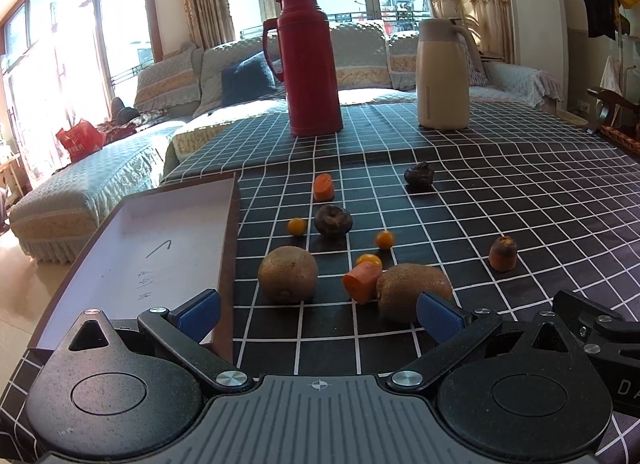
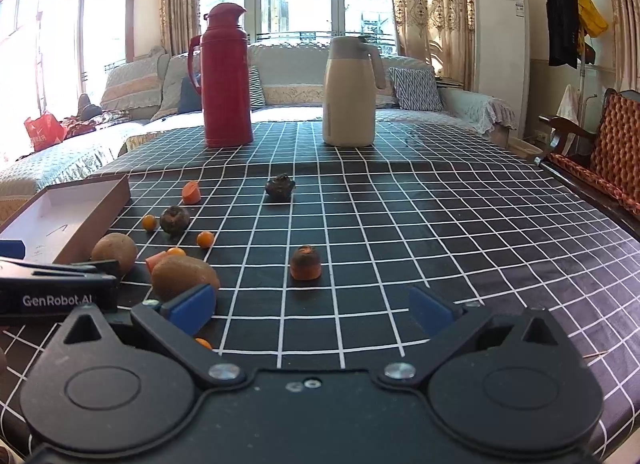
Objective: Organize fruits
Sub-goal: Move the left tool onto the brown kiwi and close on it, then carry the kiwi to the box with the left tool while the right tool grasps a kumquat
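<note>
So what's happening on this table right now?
Nothing is picked up yet. Both the left gripper and the right gripper are open and empty, low over the checked tablecloth. Two kiwis, carrot pieces, small orange fruits and dark shrivelled pieces lie loose beside an empty box. A red thermos and a cream jug stand behind.

A glossy checked cloth covered the counter, the fuzzy matt kiwis lay beside a smooth cardboard tray, and the red flask looked like shiny plastic.
</note>
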A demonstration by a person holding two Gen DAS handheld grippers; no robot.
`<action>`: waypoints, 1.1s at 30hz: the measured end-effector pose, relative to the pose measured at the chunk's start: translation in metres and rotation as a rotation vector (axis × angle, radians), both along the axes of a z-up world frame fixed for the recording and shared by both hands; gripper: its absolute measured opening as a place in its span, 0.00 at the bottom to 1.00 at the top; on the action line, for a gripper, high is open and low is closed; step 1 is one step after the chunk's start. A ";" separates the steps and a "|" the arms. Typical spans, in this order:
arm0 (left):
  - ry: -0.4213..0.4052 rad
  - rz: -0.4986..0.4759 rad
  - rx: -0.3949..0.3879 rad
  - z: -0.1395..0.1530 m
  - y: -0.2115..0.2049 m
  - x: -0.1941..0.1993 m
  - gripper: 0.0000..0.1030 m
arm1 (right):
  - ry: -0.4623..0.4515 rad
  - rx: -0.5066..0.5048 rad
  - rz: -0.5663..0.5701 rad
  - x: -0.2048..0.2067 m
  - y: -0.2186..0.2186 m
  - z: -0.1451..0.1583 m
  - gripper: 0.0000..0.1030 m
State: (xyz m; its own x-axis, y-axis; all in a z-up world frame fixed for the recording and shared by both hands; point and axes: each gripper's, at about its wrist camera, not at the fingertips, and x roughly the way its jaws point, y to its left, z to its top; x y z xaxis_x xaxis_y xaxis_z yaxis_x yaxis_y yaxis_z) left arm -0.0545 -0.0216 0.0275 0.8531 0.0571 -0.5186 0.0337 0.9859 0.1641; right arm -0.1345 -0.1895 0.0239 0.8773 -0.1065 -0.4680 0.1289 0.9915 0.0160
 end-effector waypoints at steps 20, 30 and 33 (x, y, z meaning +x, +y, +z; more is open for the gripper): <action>0.072 -0.055 0.004 -0.040 -0.075 0.057 0.81 | -0.002 0.079 -0.089 -0.001 -0.049 -0.005 1.00; 0.130 -0.003 -0.094 -0.049 -0.065 0.064 0.62 | -0.007 0.094 -0.085 -0.002 -0.052 -0.005 1.00; 0.080 0.021 -0.125 -0.041 -0.053 0.058 0.62 | -0.003 0.089 -0.067 -0.002 -0.048 -0.006 0.99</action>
